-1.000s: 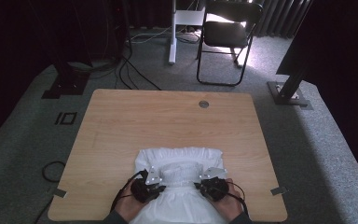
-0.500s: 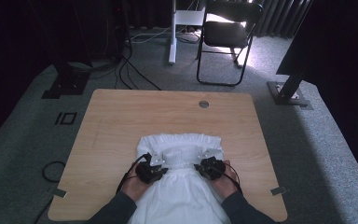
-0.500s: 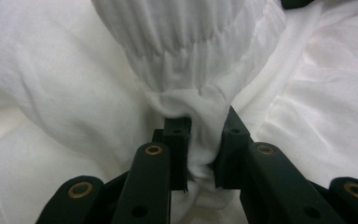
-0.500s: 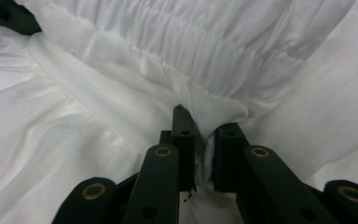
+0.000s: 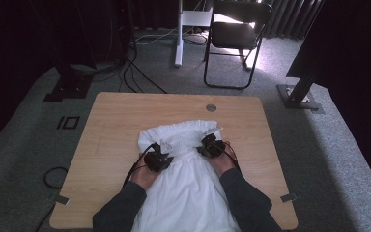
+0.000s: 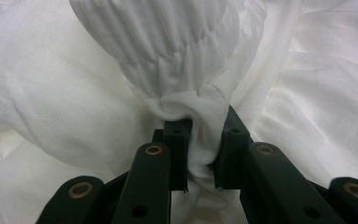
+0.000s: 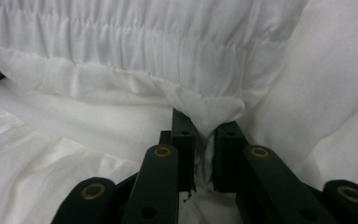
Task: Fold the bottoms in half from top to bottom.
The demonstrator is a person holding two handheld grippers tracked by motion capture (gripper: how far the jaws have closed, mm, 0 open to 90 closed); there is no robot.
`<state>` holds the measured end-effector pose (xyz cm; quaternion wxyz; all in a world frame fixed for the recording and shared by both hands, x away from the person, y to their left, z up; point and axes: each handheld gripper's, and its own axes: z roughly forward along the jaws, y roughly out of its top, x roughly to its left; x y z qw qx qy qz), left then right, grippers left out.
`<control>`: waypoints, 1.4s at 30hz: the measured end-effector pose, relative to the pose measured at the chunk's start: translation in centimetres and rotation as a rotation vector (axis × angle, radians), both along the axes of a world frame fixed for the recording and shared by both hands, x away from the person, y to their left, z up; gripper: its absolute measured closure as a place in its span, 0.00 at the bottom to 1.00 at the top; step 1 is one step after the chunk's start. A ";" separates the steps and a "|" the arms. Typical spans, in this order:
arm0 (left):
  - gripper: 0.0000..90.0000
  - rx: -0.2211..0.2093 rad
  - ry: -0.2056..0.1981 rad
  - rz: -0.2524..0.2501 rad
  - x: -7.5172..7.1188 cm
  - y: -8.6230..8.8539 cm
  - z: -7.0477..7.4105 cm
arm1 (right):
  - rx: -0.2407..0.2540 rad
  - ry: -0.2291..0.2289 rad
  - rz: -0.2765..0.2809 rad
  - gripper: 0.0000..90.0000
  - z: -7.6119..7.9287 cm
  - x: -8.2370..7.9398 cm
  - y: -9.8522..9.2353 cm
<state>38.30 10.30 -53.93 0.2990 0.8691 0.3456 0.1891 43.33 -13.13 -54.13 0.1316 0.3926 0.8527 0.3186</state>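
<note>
I have a white garment [image 5: 188, 179] with a gathered elastic band spread on the wooden desk [image 5: 111, 130], its lower part running off the near edge between my forearms. My left hand-held gripper [image 5: 160, 153] sits on the garment's left side; in the left gripper view its jaws are clamped on a pinched fold of the cloth [image 6: 200, 140] just below the ruched band. My right hand-held gripper [image 5: 211, 143] sits on the right side, a little farther up the desk, and in the right gripper view its jaws are likewise closed on a tuck of the fabric [image 7: 205, 121] under the elastic band.

The desk is a light wood-grain top with rounded corners and a round cable grommet [image 5: 211, 108] near its far edge. It stands on grey carpet [image 5: 348, 159]. Beyond it are a black folding chair [image 5: 234, 41], a white stand post [image 5: 178, 34], and black cables [image 5: 140, 77] trailing across the floor. A dark post on a base plate [image 5: 302, 94] stands to the right, and dark curtains close off the back.
</note>
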 end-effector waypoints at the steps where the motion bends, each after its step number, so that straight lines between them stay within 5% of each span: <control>1: 0.87 -0.002 0.001 0.004 0.6 0.2 0.0 | -0.009 -0.005 -0.010 0.91 0.1 0.9 0.6; 3: 0.87 0.006 0.002 0.007 1.6 0.6 0.1 | -0.017 -0.011 -0.019 0.91 0.1 1.5 1.0; 7: 0.87 0.105 -0.043 0.035 4.1 0.7 0.4 | -0.009 -0.025 -0.045 0.91 0.0 2.3 1.7; 13: 0.88 0.196 -0.056 0.074 7.7 -0.1 0.8 | -0.006 -0.037 -0.121 0.91 0.0 4.8 2.6; 17: 0.88 0.283 -0.091 0.096 8.7 -1.3 0.8 | -0.036 -0.056 -0.150 0.91 0.1 5.6 3.1; 19: 0.88 0.293 -0.091 0.095 9.0 -1.4 0.9 | -0.044 -0.038 -0.170 0.91 0.3 6.1 3.3; 22: 0.89 0.196 -0.038 0.107 9.4 -0.5 1.2 | -0.025 -0.014 -0.166 0.93 0.5 6.6 3.0; 23: 0.90 0.140 -0.018 0.114 9.5 0.1 1.7 | 0.030 -0.011 -0.172 0.93 1.1 6.4 2.4; 25: 0.90 0.069 -0.041 0.109 9.0 1.1 3.2 | 0.077 -0.050 -0.153 0.93 2.4 5.7 1.9; 26: 0.90 0.069 -0.041 0.109 9.0 1.1 3.2 | 0.077 -0.050 -0.153 0.93 2.4 5.7 1.9; 28: 0.90 0.040 -0.098 0.097 8.1 1.4 5.0 | 0.098 -0.107 -0.118 0.93 3.9 4.9 1.6; 29: 0.90 -0.013 -0.156 0.090 6.9 1.8 7.1 | 0.100 -0.180 -0.093 0.93 6.0 3.9 1.3; 30: 0.90 -0.013 -0.156 0.090 6.9 1.8 7.1 | 0.100 -0.180 -0.093 0.93 6.0 3.9 1.3; 32: 0.90 -0.069 -0.204 0.076 5.7 2.3 9.6 | 0.130 -0.244 -0.076 0.93 8.6 2.9 0.8; 33: 0.91 -0.116 -0.269 0.061 4.1 2.6 12.0 | 0.157 -0.300 -0.062 0.93 10.7 1.9 0.4; 34: 0.90 -0.116 -0.269 0.061 4.1 2.6 12.0 | 0.157 -0.300 -0.062 0.93 10.7 1.9 0.4; 35: 0.91 -0.136 -0.314 0.046 2.9 2.7 13.2 | 0.200 -0.364 -0.050 0.93 13.1 0.4 -0.1; 39: 0.90 -0.141 -0.387 0.007 -0.8 3.1 15.3 | 0.249 -0.399 -0.022 0.93 14.9 -1.8 -0.5; 42: 0.90 -0.143 -0.379 -0.027 -3.3 3.5 14.7 | 0.234 -0.412 0.025 0.93 15.0 -4.3 -0.8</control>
